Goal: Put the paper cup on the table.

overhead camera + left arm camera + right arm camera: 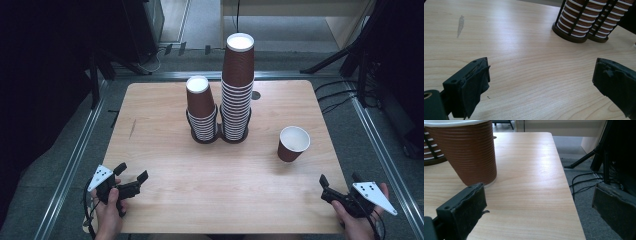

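Since the single cup [293,143] stands upright and alone on the tabletop [165,200], the whole matter is which jaws it lies closer to, and that is plainly the right gripper [340,187]. Seen from above, the cup sits ahead of those jaws and off to their left, near but not touching, with bare wood between. Along the right gripper's own view, the cup [466,152] rises just beyond the left jaw, its mouth upward and its wall tapering down to the base, so its long axis is vertical and the jaws would meet it from the side.

Both of the right gripper's jaws stand wide apart and hold nothing. The left gripper [131,179] is likewise spread wide and empty, resting low by the near left edge, well apart from the cup.

Ahead of the left jaws and off to their right stand 2 racks of nested cups, the shorter stack [201,107] and the taller stack [236,85], touching side by side; in the left gripper's view their black wire bases [571,35] show far off.

My judgement: the right hand would swing left and forward to bring the cup between its jaws.
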Action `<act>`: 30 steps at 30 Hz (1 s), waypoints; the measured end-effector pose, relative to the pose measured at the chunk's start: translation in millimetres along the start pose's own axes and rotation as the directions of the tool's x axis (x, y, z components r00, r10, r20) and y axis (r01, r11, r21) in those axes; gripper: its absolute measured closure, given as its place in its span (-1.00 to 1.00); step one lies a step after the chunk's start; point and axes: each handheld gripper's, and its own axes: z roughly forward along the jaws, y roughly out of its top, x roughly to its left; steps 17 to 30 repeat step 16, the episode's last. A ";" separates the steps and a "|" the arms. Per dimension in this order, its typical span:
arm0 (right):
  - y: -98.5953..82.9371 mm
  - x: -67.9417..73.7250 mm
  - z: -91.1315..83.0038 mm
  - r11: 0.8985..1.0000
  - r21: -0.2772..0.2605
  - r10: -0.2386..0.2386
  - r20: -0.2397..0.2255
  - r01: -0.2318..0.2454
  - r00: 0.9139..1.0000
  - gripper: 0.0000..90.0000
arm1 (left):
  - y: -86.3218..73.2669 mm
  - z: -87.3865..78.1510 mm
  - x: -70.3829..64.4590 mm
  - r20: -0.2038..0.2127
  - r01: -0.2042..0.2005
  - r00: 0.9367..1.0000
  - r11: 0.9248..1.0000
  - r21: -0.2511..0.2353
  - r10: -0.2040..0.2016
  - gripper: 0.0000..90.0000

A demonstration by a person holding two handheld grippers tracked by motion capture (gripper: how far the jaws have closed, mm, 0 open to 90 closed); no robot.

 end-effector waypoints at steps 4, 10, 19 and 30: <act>-2.6 2.1 -3.6 1.000 0.008 -0.002 -0.011 0.002 1.000 -1.00 | 0.0 0.2 0.2 0.000 0.001 1.000 1.000 0.001 -0.001 -0.97; -4.0 7.3 -2.3 0.999 0.014 -0.034 -0.009 0.034 0.999 -1.00 | 0.1 0.3 0.0 0.001 -0.002 1.000 1.000 0.002 0.002 -0.97; -3.8 7.3 -2.6 0.999 0.013 -0.035 -0.002 0.035 0.999 -1.00 | 0.2 0.9 0.0 0.000 -0.002 1.000 1.000 0.001 0.002 -0.97; -3.8 7.3 -2.6 0.999 0.013 -0.035 -0.002 0.035 0.999 -1.00 | 0.2 0.9 0.0 0.000 -0.002 1.000 1.000 0.001 0.002 -0.97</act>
